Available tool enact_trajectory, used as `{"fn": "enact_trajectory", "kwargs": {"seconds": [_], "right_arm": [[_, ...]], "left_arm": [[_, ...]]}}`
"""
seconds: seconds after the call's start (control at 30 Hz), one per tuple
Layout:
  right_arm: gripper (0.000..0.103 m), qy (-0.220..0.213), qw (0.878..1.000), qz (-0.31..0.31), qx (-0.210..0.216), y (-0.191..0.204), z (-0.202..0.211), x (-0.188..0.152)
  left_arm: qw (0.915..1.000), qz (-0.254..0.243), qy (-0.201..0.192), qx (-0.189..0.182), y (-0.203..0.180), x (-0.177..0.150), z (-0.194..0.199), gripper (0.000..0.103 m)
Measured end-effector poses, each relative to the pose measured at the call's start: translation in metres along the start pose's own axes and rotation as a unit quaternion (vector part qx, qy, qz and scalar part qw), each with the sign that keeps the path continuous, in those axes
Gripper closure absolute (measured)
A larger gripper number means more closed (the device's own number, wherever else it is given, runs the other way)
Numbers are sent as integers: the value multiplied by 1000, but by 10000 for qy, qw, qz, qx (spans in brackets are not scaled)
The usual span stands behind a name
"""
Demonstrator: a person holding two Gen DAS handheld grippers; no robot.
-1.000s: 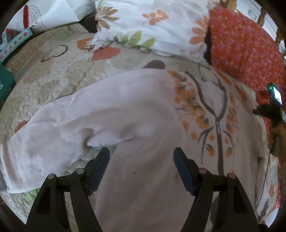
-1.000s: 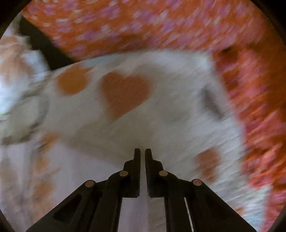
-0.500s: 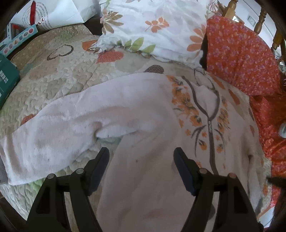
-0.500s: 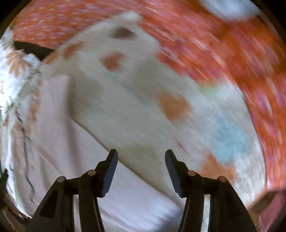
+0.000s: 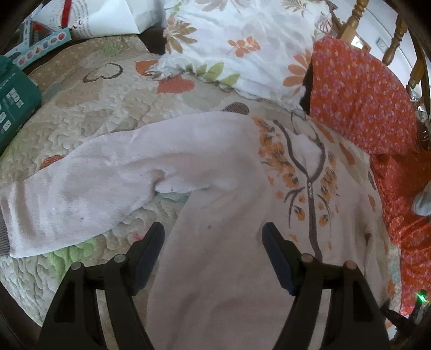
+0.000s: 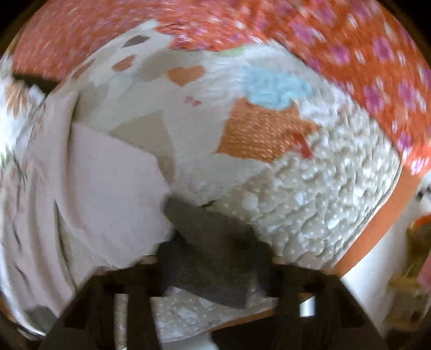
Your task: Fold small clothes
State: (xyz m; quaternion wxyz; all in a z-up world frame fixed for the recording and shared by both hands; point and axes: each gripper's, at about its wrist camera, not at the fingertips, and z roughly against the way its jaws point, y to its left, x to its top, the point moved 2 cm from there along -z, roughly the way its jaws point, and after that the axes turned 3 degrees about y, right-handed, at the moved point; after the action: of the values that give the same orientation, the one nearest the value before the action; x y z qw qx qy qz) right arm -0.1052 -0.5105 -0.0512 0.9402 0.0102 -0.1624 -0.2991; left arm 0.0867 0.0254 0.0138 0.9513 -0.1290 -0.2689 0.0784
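Note:
A white sweater with an orange flower print and a front zip lies flat on the quilted bedspread. One sleeve stretches out to the left and ends in a grey cuff. My left gripper hovers open over the sweater's body with nothing between its fingers. In the blurred right wrist view, my right gripper is shut on the other sleeve's grey cuff, which bunches over the fingertips and hides them. That white sleeve trails off to the left.
A flowered white pillow and an orange flowered cushion lie beyond the sweater. A teal box and a white bag sit at the far left. Wooden posts rise at the back right. The bedspread's edge falls away at the right.
My right gripper swept across the bedspread from near the collar to the sleeve's end, opened, then shut on the grey cuff. The left gripper drew back a little, still open.

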Motion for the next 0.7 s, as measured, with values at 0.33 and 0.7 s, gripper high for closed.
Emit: {"fn": "enact_trajectory", "kwargs": {"seconds": [0.33, 0.7], "right_arm": [[93, -1341, 9724, -1029, -1606, -96, 106, 122], [93, -958, 9946, 328, 233, 111, 100, 159]], "left_arm": [[9976, 599, -334, -57, 43, 23, 23, 29], [9935, 1002, -526, 93, 85, 39, 39, 25]]}}
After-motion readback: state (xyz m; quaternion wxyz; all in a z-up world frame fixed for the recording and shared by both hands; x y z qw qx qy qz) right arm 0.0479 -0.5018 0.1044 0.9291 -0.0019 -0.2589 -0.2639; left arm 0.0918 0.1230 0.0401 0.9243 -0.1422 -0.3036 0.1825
